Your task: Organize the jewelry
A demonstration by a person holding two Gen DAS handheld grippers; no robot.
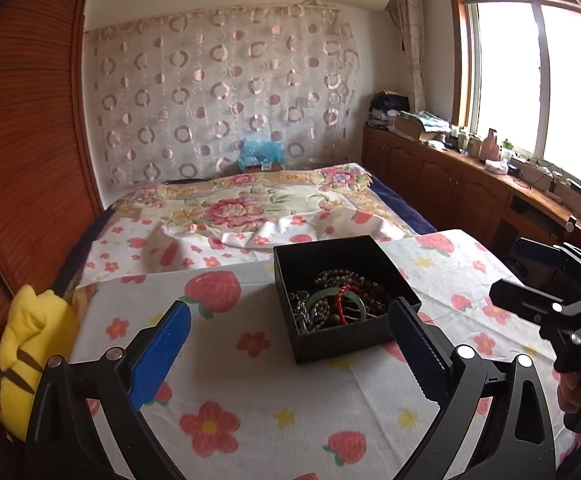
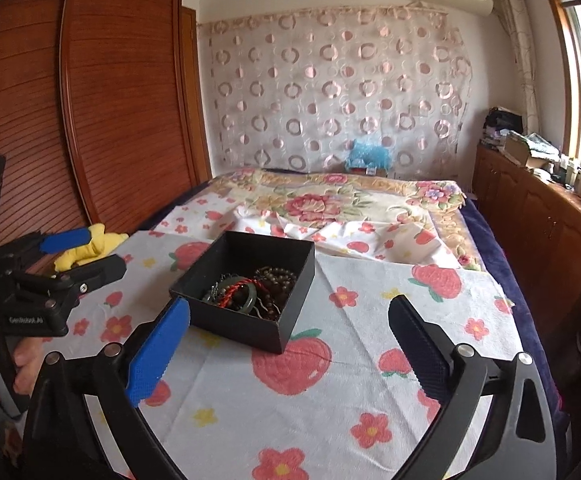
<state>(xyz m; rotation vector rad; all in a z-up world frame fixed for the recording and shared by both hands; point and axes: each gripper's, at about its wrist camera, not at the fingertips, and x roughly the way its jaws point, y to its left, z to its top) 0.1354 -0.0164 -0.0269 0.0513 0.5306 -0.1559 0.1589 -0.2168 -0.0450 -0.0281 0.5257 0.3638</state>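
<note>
A black open box (image 1: 386, 276) stands on the strawberry-print cloth (image 1: 274, 400). It holds a tangle of jewelry (image 1: 340, 300): dark bead strings, a green bangle, a red cord bracelet, a silver chain. My left gripper (image 1: 290, 312) is open and empty, just short of the box, its right finger beside the box's front corner. My right gripper (image 2: 290, 312) is open and empty; the box (image 2: 298, 300) lies ahead and left, jewelry (image 2: 250, 292) inside. Each gripper shows in the other's view: the right one (image 1: 530, 276) and the left one (image 2: 86, 252), both open.
A yellow plush toy (image 1: 30, 356) lies at the cloth's left edge by the wooden wardrobe (image 1: 26, 128). A floral blanket (image 1: 242, 204) covers the bed behind. A wooden cabinet (image 1: 470, 184) with clutter runs along the window on the right.
</note>
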